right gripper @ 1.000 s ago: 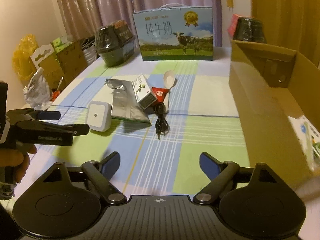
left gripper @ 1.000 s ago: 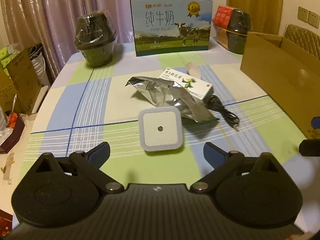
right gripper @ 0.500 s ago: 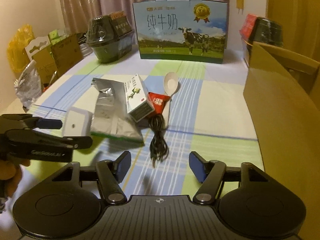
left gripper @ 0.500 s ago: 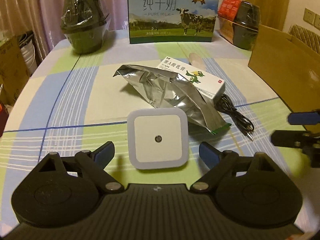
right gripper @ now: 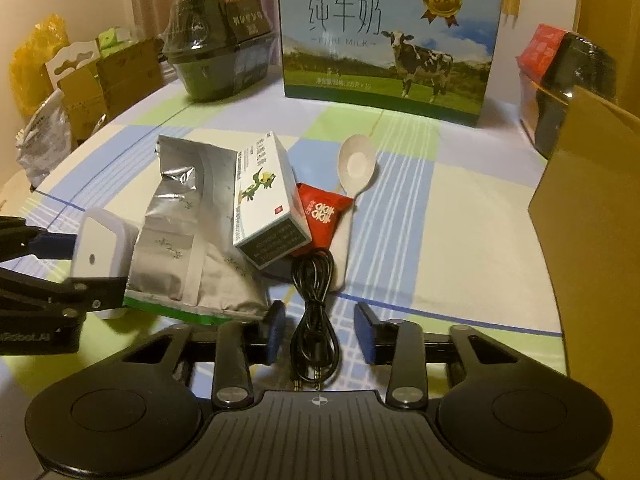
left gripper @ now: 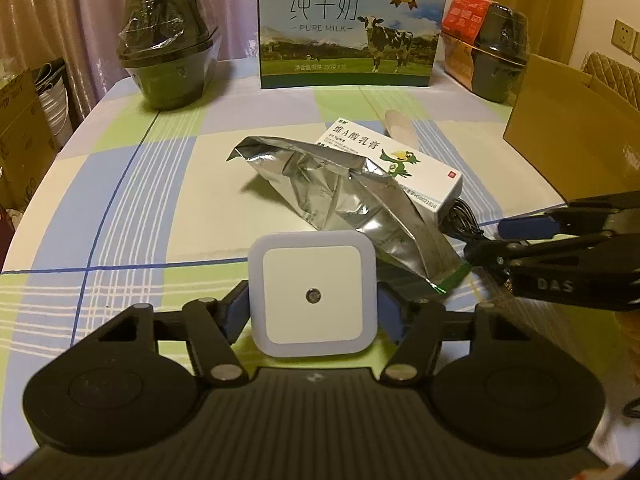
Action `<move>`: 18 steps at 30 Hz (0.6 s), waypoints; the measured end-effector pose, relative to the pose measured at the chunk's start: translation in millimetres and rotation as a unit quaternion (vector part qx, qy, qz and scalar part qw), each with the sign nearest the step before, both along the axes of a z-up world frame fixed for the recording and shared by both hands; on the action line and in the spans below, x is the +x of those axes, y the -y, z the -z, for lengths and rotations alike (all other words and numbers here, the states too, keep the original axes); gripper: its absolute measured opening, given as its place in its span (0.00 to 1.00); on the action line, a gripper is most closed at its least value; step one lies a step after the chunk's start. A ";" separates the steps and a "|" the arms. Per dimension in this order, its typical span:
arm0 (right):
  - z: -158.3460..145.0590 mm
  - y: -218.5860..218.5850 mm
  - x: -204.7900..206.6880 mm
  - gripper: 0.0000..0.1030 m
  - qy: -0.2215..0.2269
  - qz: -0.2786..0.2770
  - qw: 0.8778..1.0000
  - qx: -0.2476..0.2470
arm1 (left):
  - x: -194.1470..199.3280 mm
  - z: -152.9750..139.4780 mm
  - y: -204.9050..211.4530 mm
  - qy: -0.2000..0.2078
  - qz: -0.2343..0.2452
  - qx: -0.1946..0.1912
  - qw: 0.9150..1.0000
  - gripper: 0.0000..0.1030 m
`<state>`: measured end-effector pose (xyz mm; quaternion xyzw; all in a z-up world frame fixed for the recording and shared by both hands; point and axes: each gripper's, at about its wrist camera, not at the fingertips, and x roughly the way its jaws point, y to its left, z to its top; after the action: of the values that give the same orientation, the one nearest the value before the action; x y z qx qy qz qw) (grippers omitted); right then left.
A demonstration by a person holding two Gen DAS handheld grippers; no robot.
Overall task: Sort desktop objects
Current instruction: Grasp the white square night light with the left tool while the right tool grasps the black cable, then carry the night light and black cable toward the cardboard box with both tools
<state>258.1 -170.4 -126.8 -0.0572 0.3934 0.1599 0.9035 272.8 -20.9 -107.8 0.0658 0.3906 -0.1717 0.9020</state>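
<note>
A white square night light (left gripper: pixel 312 276) lies on the checked tablecloth between the blue pads of my left gripper (left gripper: pixel 312 298). Its jaws are closing and both pads touch the light's sides. From the right wrist view the light (right gripper: pixel 100 248) sits clamped in that gripper (right gripper: pixel 80 272) at the left. A coiled black cable (right gripper: pixel 314 292) lies between the pads of my right gripper (right gripper: pixel 320 332). These jaws are closing too, with a gap left on each side of the cable. The right gripper (left gripper: pixel 504 240) reaches in from the right in the left wrist view.
A crumpled foil bag (right gripper: pixel 188 248), a white medicine box (right gripper: pixel 264 196), a red sachet (right gripper: pixel 320 212) and a white spoon (right gripper: pixel 356 168) lie just beyond the cable. An open cardboard box (right gripper: pixel 592 216) stands at the right. A milk carton (left gripper: pixel 348 24) and wrapped black bowls (left gripper: pixel 168 60) line the far edge.
Both grippers moved forward and down. The left jaws narrowed onto the night light. The right gripper came over the black cable and its jaws narrowed around it.
</note>
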 end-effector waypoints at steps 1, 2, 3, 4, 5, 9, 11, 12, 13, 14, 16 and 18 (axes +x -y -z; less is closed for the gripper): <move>1.5 -1.1 1.3 0.26 0.000 -0.002 1.000 -0.001 | -0.2 -0.1 0.4 0.000 0.000 0.001 1.000 0.59; 2.7 -2.2 1.9 0.25 -0.001 -0.004 1.000 -0.002 | -0.4 -0.1 0.7 0.000 0.000 0.002 1.000 0.59; 2.9 -3.2 1.9 0.22 0.003 -0.006 1.000 -0.004 | -0.5 -0.2 0.9 0.000 0.000 0.002 1.000 0.59; 3.2 -3.8 2.1 0.20 0.004 -0.006 1.000 -0.005 | -0.5 -0.3 1.2 0.000 0.000 0.003 1.000 0.59; 3.1 -4.5 2.1 0.16 0.004 -0.006 1.000 -0.006 | -0.8 -0.4 1.8 0.001 0.001 0.006 1.000 0.59; 1.0 -2.8 -4.5 0.15 0.004 0.004 1.000 -0.009 | -3.8 -0.5 2.5 0.003 0.002 0.011 1.000 0.59; -1.5 1.1 -13.0 0.14 0.001 0.009 1.000 -0.005 | -6.8 -1.0 0.4 -0.001 -0.001 0.011 1.000 0.59; -3.6 3.9 -18.6 0.14 0.000 0.013 1.000 -0.001 | -9.6 -1.6 -1.3 -0.004 -0.005 0.011 1.000 0.59; -5.6 6.8 -24.9 0.14 -0.001 0.017 1.000 0.004 | -12.9 -2.3 -3.1 -0.007 -0.008 0.010 1.000 0.59; -8.0 10.0 -32.6 0.12 -0.003 0.022 1.000 0.009 | -17.1 -2.9 -4.5 -0.011 -0.008 0.009 1.000 0.59; -12.1 15.7 -49.0 0.07 -0.008 0.032 0.999 0.020 | -28.2 -4.2 -5.5 -0.015 -0.007 0.009 1.000 0.59; -15.2 20.2 -68.5 0.07 -0.012 0.040 0.999 0.023 | -41.4 -6.1 -2.7 -0.017 0.002 0.010 1.000 0.59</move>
<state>189.6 -190.6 -111.6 -0.0187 0.4020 0.1334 0.9057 231.4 -18.2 -101.7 0.0724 0.4079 -0.1707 0.8940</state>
